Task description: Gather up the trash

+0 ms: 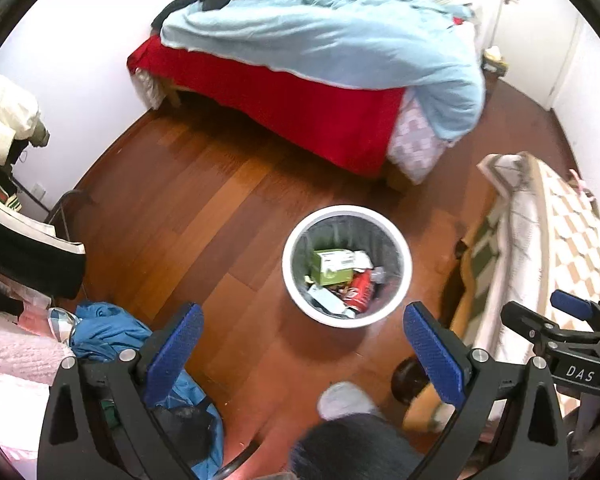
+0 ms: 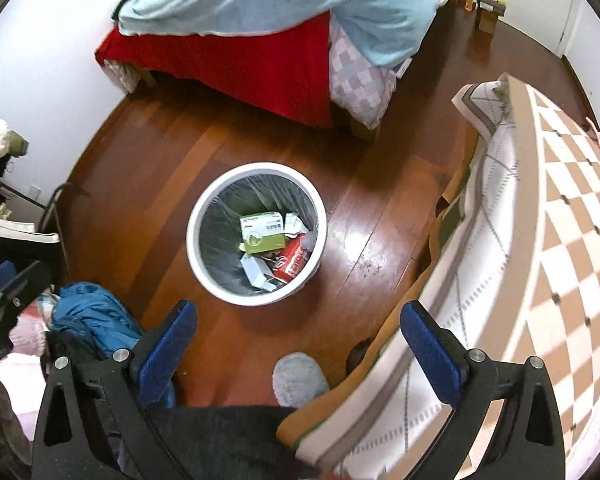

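Observation:
A white round trash bin (image 1: 300, 240) with a dark liner stands on the wood floor; it also shows in the right wrist view (image 2: 204, 220). Inside lie a green and white box (image 1: 332, 266) (image 2: 262, 232), a red can (image 1: 360, 292) (image 2: 294, 260) and white paper scraps. My left gripper (image 1: 300, 344) is open and empty, held above the floor just near of the bin. My right gripper (image 2: 296, 340) is open and empty, also above the floor near the bin. The right gripper shows in the left wrist view (image 1: 572, 320) at the right edge.
A bed (image 1: 300, 112) with a red sheet and light blue duvet stands beyond the bin. A checkered mattress or cushion (image 2: 540, 240) lies to the right. Blue clothes (image 2: 88, 316) are heaped at the left. A grey slipper (image 2: 300, 380) is at the bottom.

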`<state>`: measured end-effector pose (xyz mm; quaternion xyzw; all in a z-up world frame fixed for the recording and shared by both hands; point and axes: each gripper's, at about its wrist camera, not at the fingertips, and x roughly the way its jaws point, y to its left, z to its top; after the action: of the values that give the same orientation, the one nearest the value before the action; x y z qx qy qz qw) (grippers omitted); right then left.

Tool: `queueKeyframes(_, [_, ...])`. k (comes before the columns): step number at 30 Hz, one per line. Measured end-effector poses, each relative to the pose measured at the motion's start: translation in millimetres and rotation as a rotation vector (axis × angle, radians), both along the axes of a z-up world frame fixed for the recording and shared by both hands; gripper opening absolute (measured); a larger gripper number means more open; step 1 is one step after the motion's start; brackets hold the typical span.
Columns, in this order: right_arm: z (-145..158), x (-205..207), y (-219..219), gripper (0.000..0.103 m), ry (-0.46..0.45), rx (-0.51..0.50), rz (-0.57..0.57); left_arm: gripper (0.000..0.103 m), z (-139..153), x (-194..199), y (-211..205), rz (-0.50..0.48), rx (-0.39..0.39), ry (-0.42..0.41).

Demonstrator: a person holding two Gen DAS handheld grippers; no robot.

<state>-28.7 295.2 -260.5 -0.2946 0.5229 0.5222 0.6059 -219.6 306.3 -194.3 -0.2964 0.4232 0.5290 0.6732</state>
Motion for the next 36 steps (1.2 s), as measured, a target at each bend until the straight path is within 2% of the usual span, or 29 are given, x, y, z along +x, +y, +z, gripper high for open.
queueKeyframes(6, [63.6,0.6,-46.2,0.102,0.015,0.086,0.007,0.102,42.5,1.5,-36.5,-0.037,0.039,-0.062])
queueKeyframes(19, [180.9,2.6,-129.3,0.102,0.065,0.244,0.061,0.102,128.7,-12.8,-95.2,-0.106,0.108,-0.236])
queueKeyframes(29, [244.2,-9.8,-173.4,0.103,0.121,0.342,0.099,0.102,166.5,-28.2,-125.3,-0.145,0.137,-0.317])
queueKeyframes(36, [270.2,-22.1,-190.9,0.103,0.144,0.382,0.122,0.102,184.0,-35.5,-141.6,-0.159,0.163,-0.341])
